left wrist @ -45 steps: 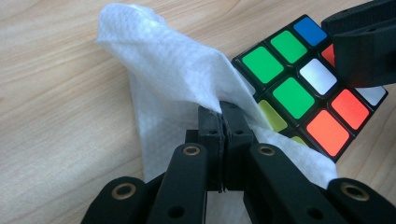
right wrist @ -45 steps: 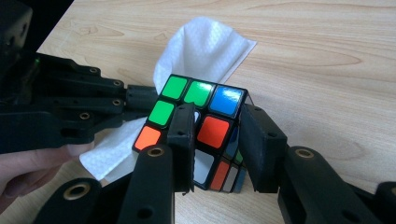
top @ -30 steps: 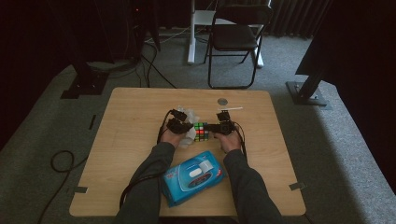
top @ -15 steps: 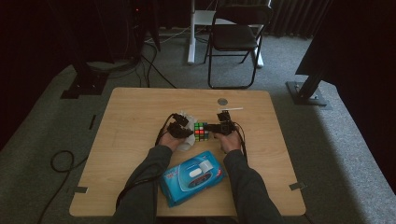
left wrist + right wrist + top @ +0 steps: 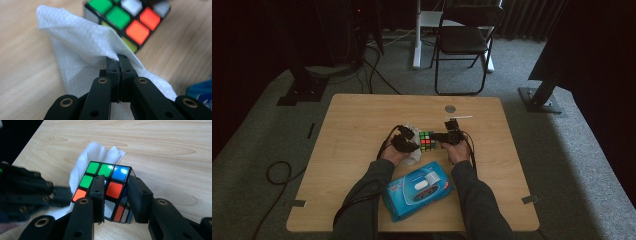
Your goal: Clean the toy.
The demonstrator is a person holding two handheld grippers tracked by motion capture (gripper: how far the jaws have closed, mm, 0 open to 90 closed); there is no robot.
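From the high view, the table (image 5: 362,115) carries a cube (image 5: 427,141) at its middle, flanked by the left gripper (image 5: 406,144) with a white wipe (image 5: 414,156) and the right gripper (image 5: 447,137), both hands drawn in close, apparently so one tool can steady the cube while the other cleans it; a blue wipe pack (image 5: 417,190) lies near the person between the forearms, handy for a fresh sheet; a small grey disc (image 5: 450,108) sits farther out, well apart. In the left gripper view, the jaws are pressed together on a fold of the wipe (image 5: 82,37), which drapes up against the cube (image 5: 125,17) on the wood, held like a rag for rubbing its side. In the right gripper view, the right gripper (image 5: 115,195) has its jaws set on two sides of the cube (image 5: 110,172), seemingly clamped to brace it; the wipe (image 5: 95,153) lies behind and under it, with the left gripper (image 5: 30,192) blurred beside.
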